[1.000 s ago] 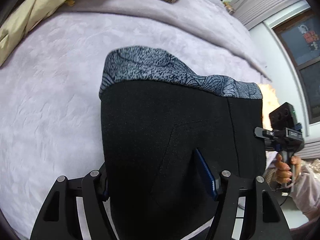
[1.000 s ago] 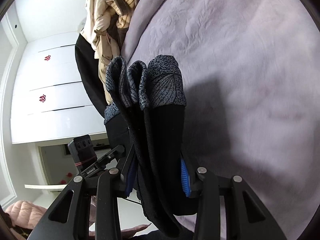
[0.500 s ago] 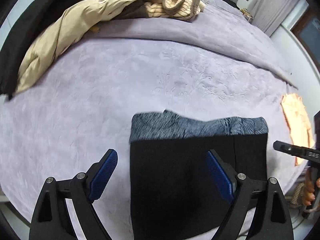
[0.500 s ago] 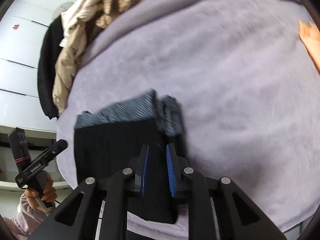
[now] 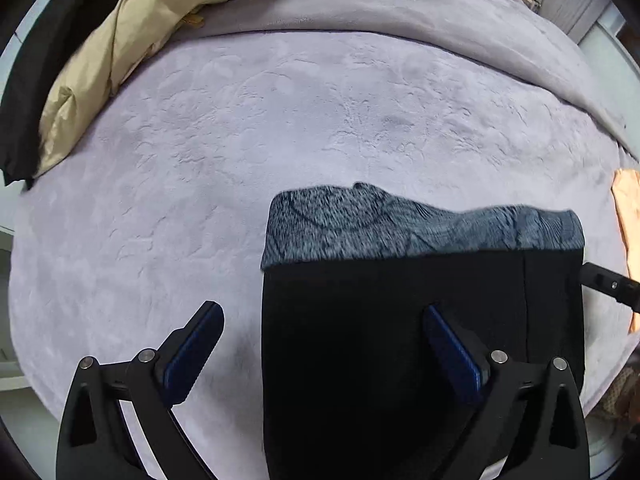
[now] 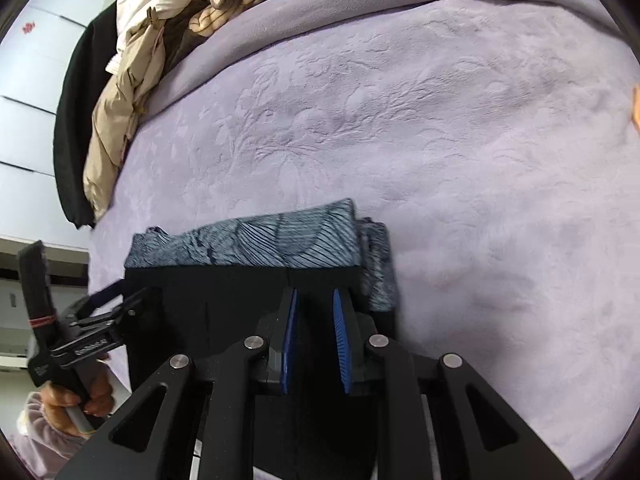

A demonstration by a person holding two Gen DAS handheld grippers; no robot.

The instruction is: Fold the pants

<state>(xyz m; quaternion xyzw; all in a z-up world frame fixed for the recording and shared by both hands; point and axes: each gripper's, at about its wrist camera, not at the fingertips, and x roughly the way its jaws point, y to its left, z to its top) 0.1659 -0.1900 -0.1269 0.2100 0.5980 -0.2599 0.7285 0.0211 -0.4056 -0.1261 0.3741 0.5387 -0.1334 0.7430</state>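
The folded black pants (image 5: 380, 340) with a grey patterned waistband (image 5: 400, 228) lie flat on the lilac bed cover, near its front edge. My left gripper (image 5: 320, 316) is open, its fingers apart above the pants' left edge, holding nothing. In the right wrist view the pants (image 6: 240, 292) lie just ahead, waistband (image 6: 260, 244) away from me. My right gripper (image 6: 314, 300) hangs over the right part of the pants with its blue pads a narrow gap apart; I cannot tell if cloth is pinched between them.
A pile of beige, striped and black clothes (image 5: 140, 40) lies at the bed's far left, also in the right wrist view (image 6: 132, 80). An orange cloth (image 5: 630, 220) lies at the right edge. The lilac cover (image 5: 280, 120) spreads beyond the pants.
A second ago both grippers held the pants up. The pants now lie on the bed, my left gripper has opened and let go, and my right gripper's pads have parted slightly.
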